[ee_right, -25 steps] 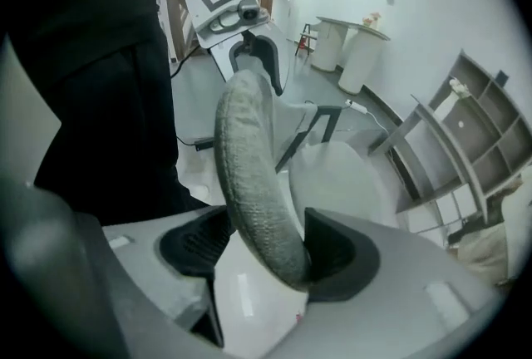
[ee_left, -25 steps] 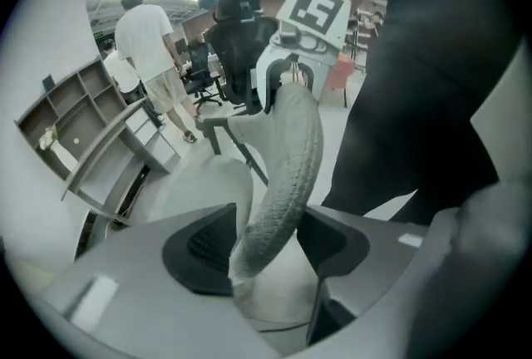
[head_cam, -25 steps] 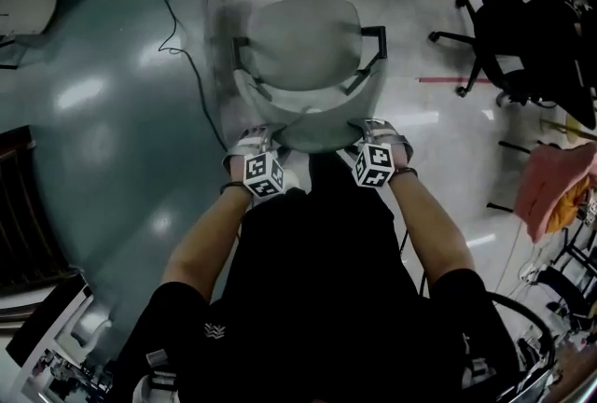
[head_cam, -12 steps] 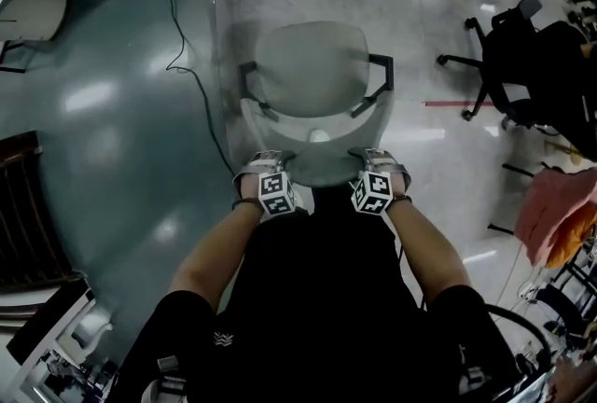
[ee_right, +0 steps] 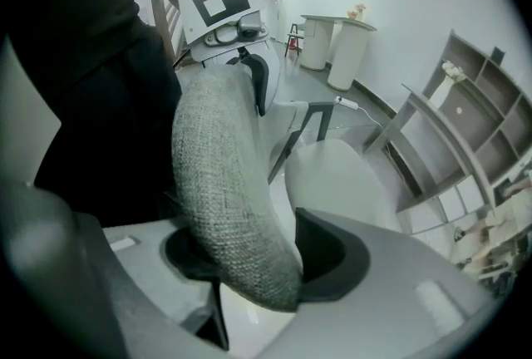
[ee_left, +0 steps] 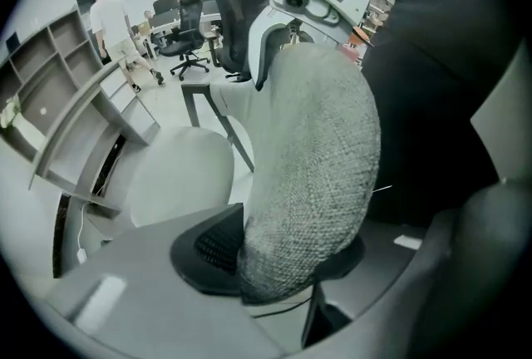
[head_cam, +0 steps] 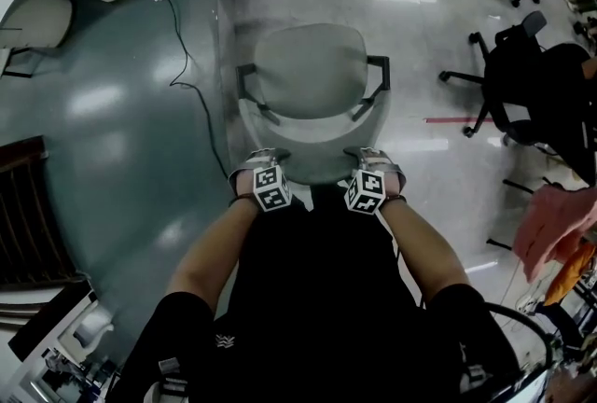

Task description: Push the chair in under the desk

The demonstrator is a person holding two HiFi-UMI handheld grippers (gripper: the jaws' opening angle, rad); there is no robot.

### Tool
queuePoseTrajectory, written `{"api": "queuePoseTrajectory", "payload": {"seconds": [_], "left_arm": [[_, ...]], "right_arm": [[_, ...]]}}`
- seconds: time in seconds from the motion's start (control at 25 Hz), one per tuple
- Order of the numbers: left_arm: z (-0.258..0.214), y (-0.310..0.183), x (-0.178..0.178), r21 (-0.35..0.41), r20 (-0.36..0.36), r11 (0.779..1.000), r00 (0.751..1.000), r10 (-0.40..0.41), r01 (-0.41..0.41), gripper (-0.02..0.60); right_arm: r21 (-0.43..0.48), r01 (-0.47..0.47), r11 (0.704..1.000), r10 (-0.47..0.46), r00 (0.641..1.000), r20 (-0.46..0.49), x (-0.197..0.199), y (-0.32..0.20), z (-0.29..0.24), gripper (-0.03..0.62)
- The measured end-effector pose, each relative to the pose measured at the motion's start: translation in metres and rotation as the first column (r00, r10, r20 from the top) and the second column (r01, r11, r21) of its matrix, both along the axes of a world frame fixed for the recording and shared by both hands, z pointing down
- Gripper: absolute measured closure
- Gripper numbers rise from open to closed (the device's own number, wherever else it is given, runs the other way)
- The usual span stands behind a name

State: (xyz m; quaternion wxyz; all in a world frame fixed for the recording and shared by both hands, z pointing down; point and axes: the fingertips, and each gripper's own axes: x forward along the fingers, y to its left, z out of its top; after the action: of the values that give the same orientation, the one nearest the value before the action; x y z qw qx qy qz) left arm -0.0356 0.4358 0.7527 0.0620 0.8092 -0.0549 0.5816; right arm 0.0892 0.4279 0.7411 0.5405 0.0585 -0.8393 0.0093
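Jaws of the left gripper (head_cam: pixel 265 159) and right gripper (head_cam: pixel 369 156), having just been closing, clamp the backrest (ee_left: pixel 312 158) of the grey office chair (head_cam: pixel 312 75) at 12 o'clock, a two-point hold likely meant for a straight push.

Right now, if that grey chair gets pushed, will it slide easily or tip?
Probably slides easily: the floor looks hard and glossy. The chair has a wide seat, so tipping seems unlikely. Its woven back should resist slipping.
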Motion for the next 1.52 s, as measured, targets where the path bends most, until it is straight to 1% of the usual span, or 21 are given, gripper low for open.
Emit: {"api": "queuePoseTrajectory", "payload": {"seconds": [0.16, 0.44, 0.6, 0.8, 0.96, 1.16, 1.28, 1.52], "left_arm": [[-0.005, -0.035, -0.001, -0.018, -0.005, 1.000, 1.000, -0.014, 0.014, 0.394], [-0.008, -0.089, -0.014, -0.022, -0.009, 1.000, 1.000, 0.015, -0.015, 0.394], [-0.008, -0.117, -0.021, -0.025, -0.009, 1.000, 1.000, 0.018, -0.019, 0.394], [-0.010, -0.165, -0.021, -0.029, -0.017, 0.999, 1.000, 0.016, -0.017, 0.394], [-0.010, -0.194, -0.025, -0.041, -0.016, 0.999, 1.000, 0.026, -0.027, 0.394], [-0.010, -0.235, -0.026, -0.038, -0.027, 0.999, 0.999, 0.024, -0.025, 0.394], [-0.012, -0.253, -0.033, -0.045, -0.030, 0.999, 0.999, 0.023, -0.024, 0.394], [-0.013, -0.291, -0.031, -0.044, -0.042, 0.999, 0.999, 0.028, -0.030, 0.394]], "right_arm": [[0.002, -0.001, 1.000, 0.001, 1.000, 0.001, -0.002, -0.036, -0.003, 0.373], [-0.004, -0.015, 1.000, 0.015, 1.000, -0.002, -0.016, -0.087, -0.005, 0.373], [-0.015, -0.024, 1.000, 0.023, 1.000, -0.014, -0.021, -0.116, -0.004, 0.373], [-0.013, -0.036, 0.999, 0.035, 0.999, -0.033, -0.022, -0.165, -0.005, 0.373], [-0.019, -0.048, 0.999, 0.048, 0.998, -0.046, -0.024, -0.194, -0.005, 0.372], [-0.026, -0.056, 0.998, 0.054, 0.996, -0.064, -0.026, -0.233, -0.005, 0.373], [-0.031, -0.061, 0.998, 0.059, 0.995, -0.078, -0.032, -0.253, -0.005, 0.372], [-0.013, -0.073, 0.997, 0.071, 0.992, -0.101, -0.030, -0.294, -0.006, 0.370]]}}
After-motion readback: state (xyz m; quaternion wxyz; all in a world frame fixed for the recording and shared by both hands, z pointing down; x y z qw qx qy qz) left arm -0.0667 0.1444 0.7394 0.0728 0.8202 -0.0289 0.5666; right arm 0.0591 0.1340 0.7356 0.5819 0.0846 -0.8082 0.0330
